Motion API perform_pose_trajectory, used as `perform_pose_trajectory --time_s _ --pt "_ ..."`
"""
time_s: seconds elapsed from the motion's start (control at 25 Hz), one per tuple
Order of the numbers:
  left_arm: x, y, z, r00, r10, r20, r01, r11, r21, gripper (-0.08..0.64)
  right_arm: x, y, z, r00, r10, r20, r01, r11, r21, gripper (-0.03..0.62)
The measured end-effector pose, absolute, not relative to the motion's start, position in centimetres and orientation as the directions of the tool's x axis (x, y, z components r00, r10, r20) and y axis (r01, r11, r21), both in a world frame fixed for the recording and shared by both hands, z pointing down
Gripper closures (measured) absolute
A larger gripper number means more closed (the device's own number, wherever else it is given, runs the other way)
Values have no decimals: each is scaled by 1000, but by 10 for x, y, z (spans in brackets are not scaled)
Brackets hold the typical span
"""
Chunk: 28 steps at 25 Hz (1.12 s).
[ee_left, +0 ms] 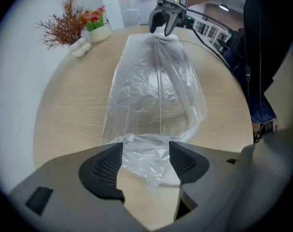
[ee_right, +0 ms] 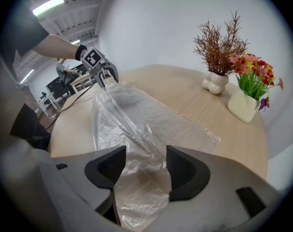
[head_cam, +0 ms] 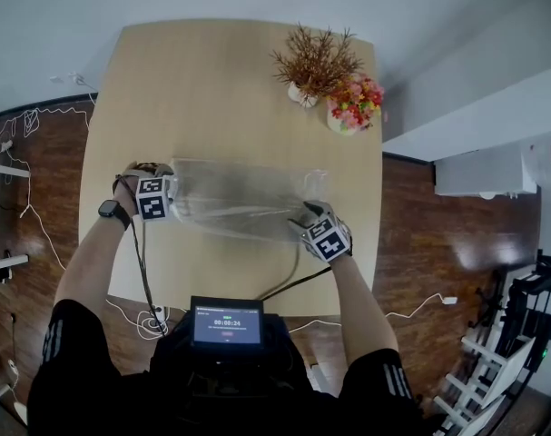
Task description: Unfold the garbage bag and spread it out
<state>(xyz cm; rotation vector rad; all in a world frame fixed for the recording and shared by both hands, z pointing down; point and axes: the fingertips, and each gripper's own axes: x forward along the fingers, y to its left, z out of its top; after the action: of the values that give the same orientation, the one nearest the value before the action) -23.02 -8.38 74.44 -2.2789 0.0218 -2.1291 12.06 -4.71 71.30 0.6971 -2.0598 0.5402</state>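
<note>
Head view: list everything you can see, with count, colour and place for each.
table: one, light wood, centre
bag: one, clear, on the table between the grippers
dried plant: one, brown, in a white vase, table's far right
flowers: one bunch, pink and red, in a white pot beside the dried plant
screen: one, dark, at the person's chest
cables: several, white, on the floor at left
floor: dark wood, around the table
watch: one, black, left wrist
left gripper: one, jaws apart, bag end between them
right gripper: one, jaws apart, bag end between them
</note>
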Motion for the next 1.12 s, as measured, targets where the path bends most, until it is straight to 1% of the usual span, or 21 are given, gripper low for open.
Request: perform_pose_trajectory --time_s 0.12,0.24,0.44,0.68,0.88,1.12 --pt "-230 -85 729 115 -62 991 -40 -998 -57 247 124 -51 698 -477 -325 817 -676 729 -105 302" --pt "-222 -88 703 200 -112 973 -121 -989 -89 247 125 -53 684 -481 -366 796 -689 719 -86 301" --pt "-220 -89 670 290 -198 936 -237 -963 -130 247 121 -54 660 -497 -426 756 -716 694 -79 298" --pt "-199 -77 628 429 -287 856 -386 -915 -113 247 111 -50 631 -515 -491 703 -729 682 -58 296" --pt "-179 -61 605 492 -339 802 -433 -894 -113 247 107 -41 619 -515 -543 664 -752 658 -46 296" --pt "-158 -42 584 560 -364 744 -446 -889 -100 247 99 -29 582 -522 -622 584 -809 578 -107 314"
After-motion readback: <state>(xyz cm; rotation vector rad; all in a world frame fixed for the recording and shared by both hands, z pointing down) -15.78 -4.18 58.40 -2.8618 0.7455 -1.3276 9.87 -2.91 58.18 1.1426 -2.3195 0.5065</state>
